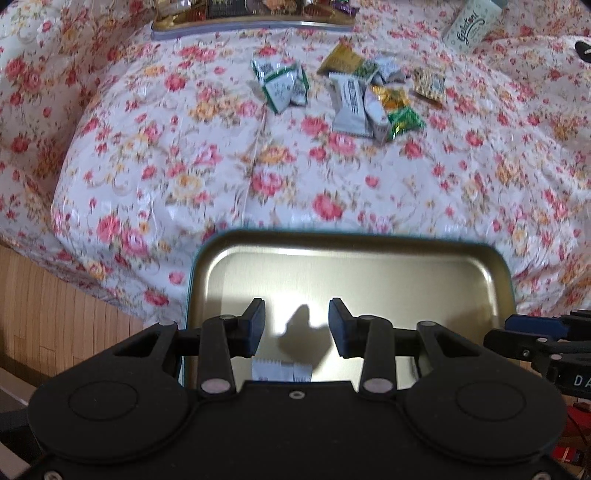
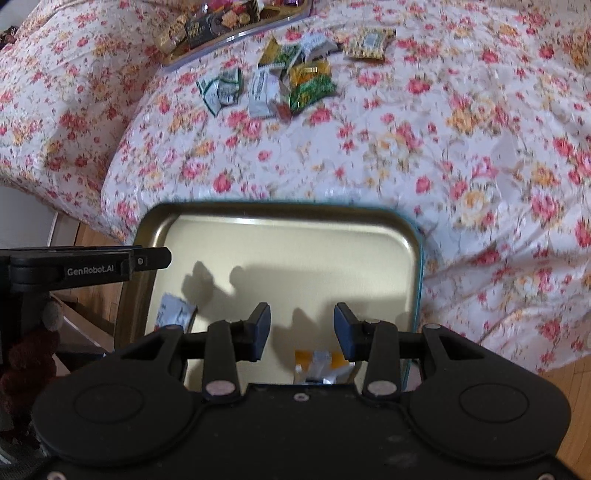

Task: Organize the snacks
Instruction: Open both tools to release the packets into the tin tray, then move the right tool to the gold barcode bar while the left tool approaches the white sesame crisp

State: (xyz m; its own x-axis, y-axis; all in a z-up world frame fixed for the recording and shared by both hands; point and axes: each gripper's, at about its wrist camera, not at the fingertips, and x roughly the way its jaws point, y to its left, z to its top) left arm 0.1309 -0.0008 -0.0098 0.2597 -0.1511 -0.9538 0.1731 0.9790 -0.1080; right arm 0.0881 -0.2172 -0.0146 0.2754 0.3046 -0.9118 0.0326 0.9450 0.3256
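Hovering side by side over the near edge of the bed, the left tongs (image 1: 297, 325) and the right tongs (image 2: 301, 330) both stand spread with nothing between their pads, each above the pale inside of a shallow gold tin tray (image 1: 369, 258) with a teal outer rim. Inside the tray lie a white packet (image 2: 173, 310) near its left wall and an orange-and-silver packet (image 2: 321, 365) at its near edge. Farther up the floral bedspread (image 1: 184, 166), well apart from the tray, loose snack packets (image 1: 369, 99) sit in a scattered cluster, with a green-and-white group (image 1: 282, 83) just to their left and a filled snack tin (image 1: 255, 14) beyond them.
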